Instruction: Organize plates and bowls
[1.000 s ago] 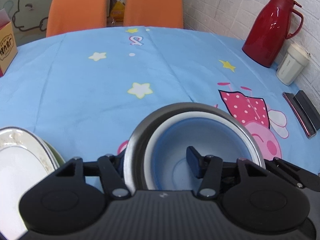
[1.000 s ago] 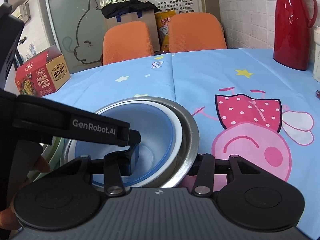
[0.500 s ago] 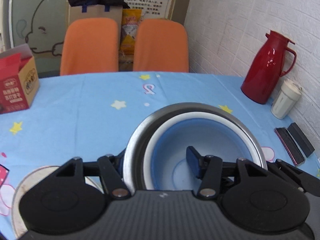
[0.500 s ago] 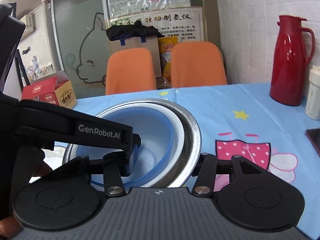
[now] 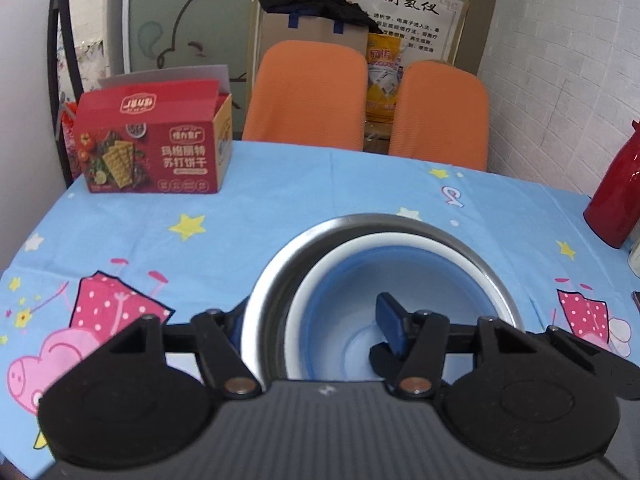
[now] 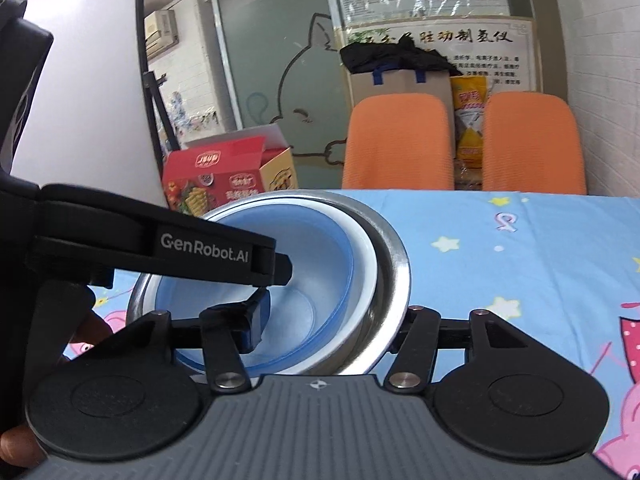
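Fingertips of a person's hand [image 6: 16, 452] peep out at the far left of the right wrist view; the rest is hidden behind the black gripper bodies. On the blue cartoon-printed bench [image 5: 280, 184], far left, a red cracker box [image 5: 152, 148] stands with its flap open. In the right wrist view its lower part is covered by the bowls' rim. Two orange chairs [image 5: 308, 92] stand behind the far edge. A red flask [image 5: 616, 196] is cut off at the right border, and the pale thing below it is too clipped to name.

A steel bowl [image 5: 280, 264] holds a blue bowl [image 5: 420, 276] with a white rim nested inside. The pair sits tilted and raised off the bench, between the two grippers.

The left gripper [image 5: 312, 320] straddles the stack's left wall, and its jaws have just been opening a little. Its outer finger is hidden behind the steel rim and its inner finger sits inside the blue bowl. The fingers grip the stack and carry it.

The right gripper [image 6: 328, 326] straddles the right wall, one finger inside the blue bowl and one just outside the steel. Its jaws have just been opening and now stand wide. Bare blue shows between the inner pad and the wall, so these fingers no longer clamp the stack.
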Tool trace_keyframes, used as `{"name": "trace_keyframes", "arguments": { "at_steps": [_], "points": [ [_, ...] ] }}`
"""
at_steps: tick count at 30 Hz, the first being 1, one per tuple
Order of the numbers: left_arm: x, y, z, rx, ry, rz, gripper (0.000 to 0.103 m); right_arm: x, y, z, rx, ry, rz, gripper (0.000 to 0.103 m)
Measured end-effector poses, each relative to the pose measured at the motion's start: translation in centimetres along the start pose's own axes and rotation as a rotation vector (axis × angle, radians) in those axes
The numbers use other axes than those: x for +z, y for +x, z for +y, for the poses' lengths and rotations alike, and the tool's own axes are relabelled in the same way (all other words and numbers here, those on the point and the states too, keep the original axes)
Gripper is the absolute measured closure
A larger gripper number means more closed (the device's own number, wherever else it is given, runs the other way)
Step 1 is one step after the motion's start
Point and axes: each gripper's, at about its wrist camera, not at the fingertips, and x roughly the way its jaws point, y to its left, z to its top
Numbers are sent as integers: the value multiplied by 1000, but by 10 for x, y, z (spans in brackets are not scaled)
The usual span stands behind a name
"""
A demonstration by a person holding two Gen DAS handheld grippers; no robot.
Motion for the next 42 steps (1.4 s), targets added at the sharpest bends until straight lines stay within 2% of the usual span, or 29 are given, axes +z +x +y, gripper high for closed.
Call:
{"name": "trace_keyframes", "arguments": {
  "at_steps": [11, 23, 25, 26, 27, 28, 32, 36, 42],
  "points": [
    [-35, 27, 22, -24, -49, 86, 45, -31, 19, 19, -17, -32, 113, 6],
    [-44, 33, 26, -26, -47, 96, 44, -44, 31, 19, 8, -3, 161, 6],
    [-44, 34, 26, -25, -41, 87, 40, -45, 31, 19, 9, -6, 158, 5],
    [-45, 34, 25, -27, -38, 83, 35, -45, 31, 19, 10, -7, 157, 3],
    [-46, 34, 25, -42, -37, 78, 24, -45, 31, 20, 14, -5, 156, 1],
    [-47, 34, 24, -49, -42, 72, 20, -45, 31, 20, 18, -6, 155, 0],
    [-46, 28, 24, -26, -47, 24, 18, -46, 30, 19, 31, 10, 145, 0],
    [-36, 6, 29, -39, -83, -58, 17, -43, 21, 17, 33, 48, 134, 0],
    [-32, -33, 23, -10, -76, -152, 15, -35, -11, 11, -28, 37, 29, 0]
  ]
}}
